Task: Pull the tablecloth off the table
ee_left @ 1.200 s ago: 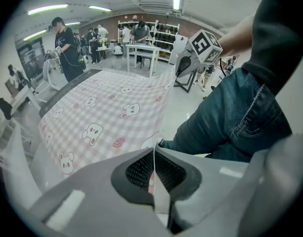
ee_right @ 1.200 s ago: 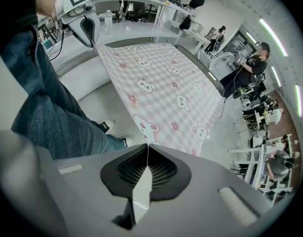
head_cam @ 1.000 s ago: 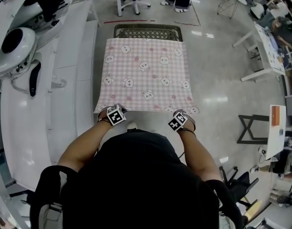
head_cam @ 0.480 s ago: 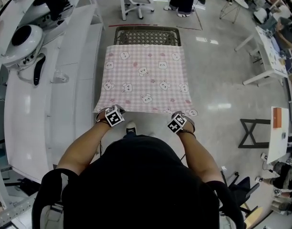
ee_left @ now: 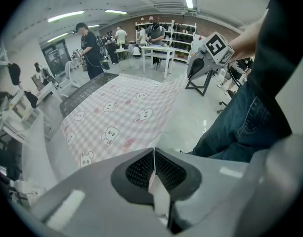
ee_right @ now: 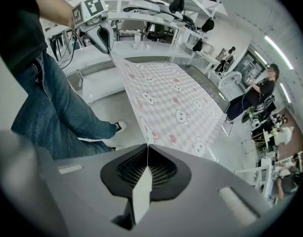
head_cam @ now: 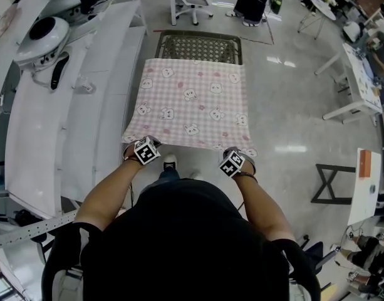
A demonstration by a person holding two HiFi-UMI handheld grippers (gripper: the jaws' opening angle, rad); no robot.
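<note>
Both forearms are being held out in front of the torso, well apart. The left gripper (head_cam: 140,144) and right gripper (head_cam: 237,153) are being pointed steeply downward. Each pair of jaws is being pressed together on the tablecloth (head_cam: 195,102) edge.

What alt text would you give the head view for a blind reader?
From above, a person's left gripper and right gripper each clamp a near corner of a pink checked tablecloth printed with cartoon animals. It covers a mesh-topped table except the far end.
</note>
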